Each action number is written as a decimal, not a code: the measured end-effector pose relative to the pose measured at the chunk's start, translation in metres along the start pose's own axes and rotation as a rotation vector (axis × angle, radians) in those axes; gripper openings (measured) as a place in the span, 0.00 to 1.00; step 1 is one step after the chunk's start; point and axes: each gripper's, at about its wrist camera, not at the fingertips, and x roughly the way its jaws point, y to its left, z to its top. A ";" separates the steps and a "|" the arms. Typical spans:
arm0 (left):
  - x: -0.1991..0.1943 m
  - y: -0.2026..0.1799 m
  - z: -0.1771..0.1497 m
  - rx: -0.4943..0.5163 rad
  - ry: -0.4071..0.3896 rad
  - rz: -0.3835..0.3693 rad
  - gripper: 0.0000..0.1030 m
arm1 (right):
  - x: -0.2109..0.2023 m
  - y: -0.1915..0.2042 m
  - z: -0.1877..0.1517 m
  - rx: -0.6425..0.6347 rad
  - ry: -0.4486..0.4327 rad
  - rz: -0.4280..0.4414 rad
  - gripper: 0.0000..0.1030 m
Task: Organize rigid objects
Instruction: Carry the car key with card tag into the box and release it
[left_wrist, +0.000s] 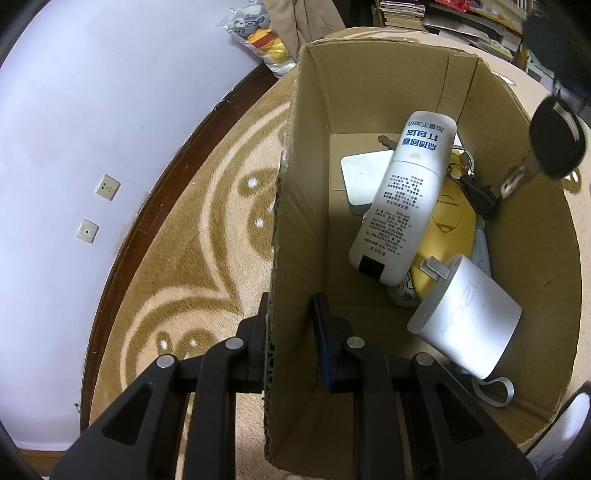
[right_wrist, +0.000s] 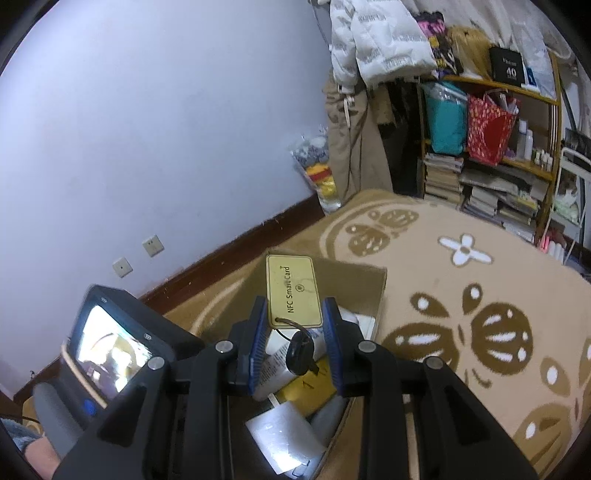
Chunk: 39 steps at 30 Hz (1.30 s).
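Left wrist: left gripper pinches box wall, bottle and cup inside; right gripper clamps card w/ key dangling above box.

One cardboard box holds one white bottle, one white cylinder, one yellow case and one white pad (partly covered); one gold card carries one black key.

Left gripper clamped either side of a thin wall, right gripper pinching something flat
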 end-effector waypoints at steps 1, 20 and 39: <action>0.000 0.000 0.000 0.000 0.000 0.000 0.20 | 0.003 -0.002 -0.002 0.004 0.009 -0.006 0.30; 0.001 0.000 0.000 0.000 0.001 0.001 0.20 | 0.029 -0.018 -0.016 0.061 0.112 -0.039 0.31; 0.002 0.004 -0.001 -0.025 0.006 -0.014 0.20 | 0.032 -0.019 -0.022 0.065 0.128 -0.048 0.36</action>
